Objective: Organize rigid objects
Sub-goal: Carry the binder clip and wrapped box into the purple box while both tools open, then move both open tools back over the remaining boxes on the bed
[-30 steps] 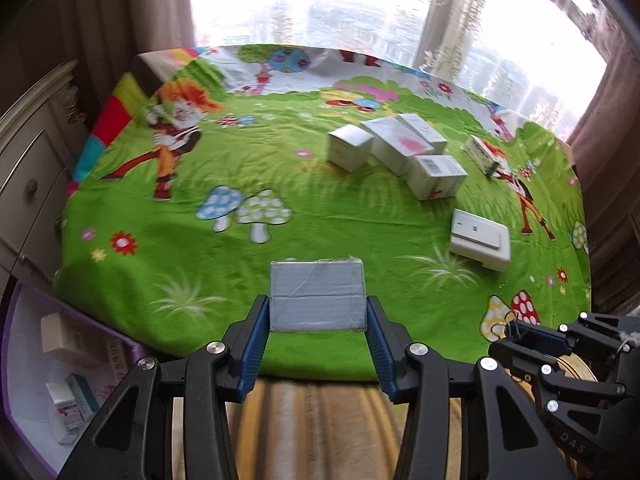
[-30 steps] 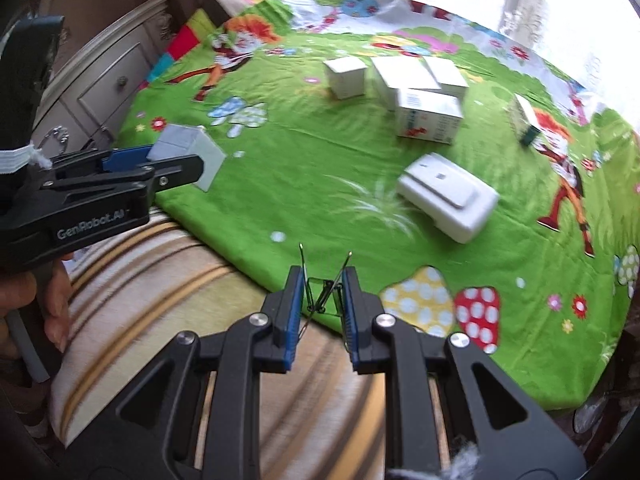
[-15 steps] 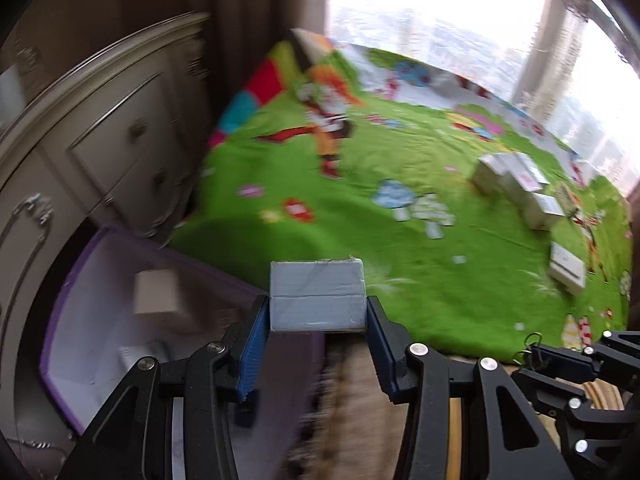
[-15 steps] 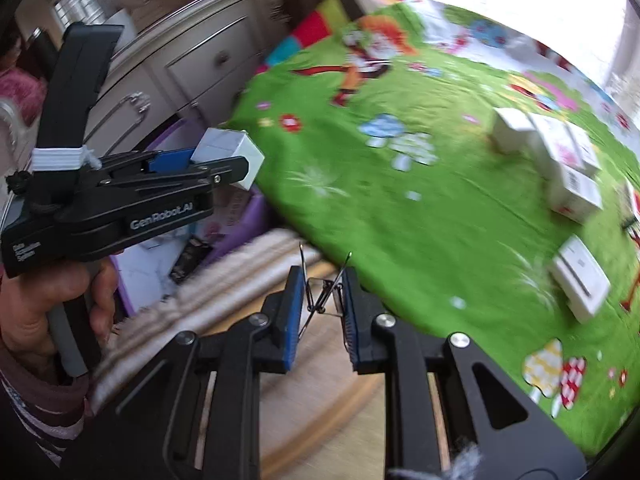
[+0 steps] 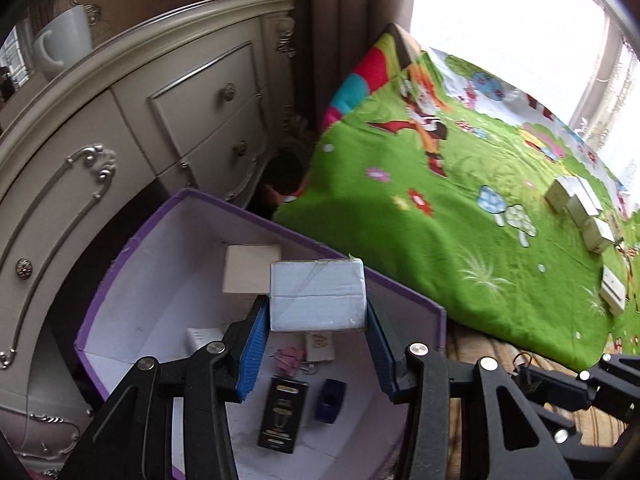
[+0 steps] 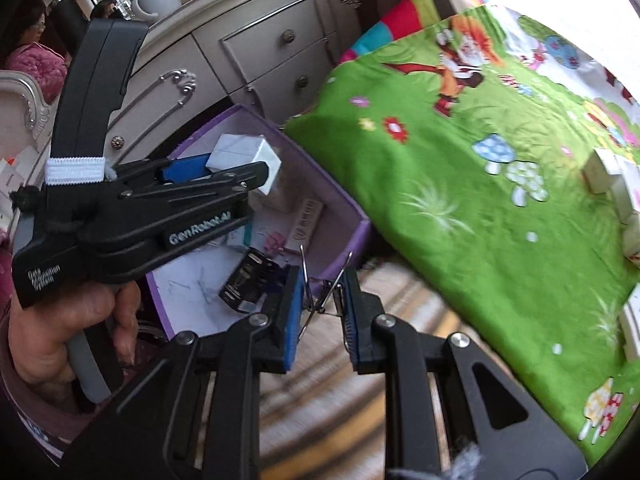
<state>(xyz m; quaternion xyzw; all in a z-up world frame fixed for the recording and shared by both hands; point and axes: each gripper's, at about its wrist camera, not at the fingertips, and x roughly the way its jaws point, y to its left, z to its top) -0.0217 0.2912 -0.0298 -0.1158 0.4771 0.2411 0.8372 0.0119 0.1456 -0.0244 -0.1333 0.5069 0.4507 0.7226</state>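
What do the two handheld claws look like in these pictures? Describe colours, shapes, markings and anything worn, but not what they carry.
Each claw is black plastic with two fingers lined by blue ribbed pads and silver bolts at the joints. The left claw bears white lettering reading GenRobot.AI, has a tall black housing with a white elastic band around it, and a grey grip. The right claw shows triangular cut-outs in its arms. The hand comes out of a dark striped sleeve.

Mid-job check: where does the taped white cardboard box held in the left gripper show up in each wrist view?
Left wrist view: taped white cardboard box sits centre frame, clamped between the left gripper's blue pads, above the purple bin.
Right wrist view: same box appears upper left, at the tip of the left gripper.
Shared landmark: the purple storage bin beside the green blanket.
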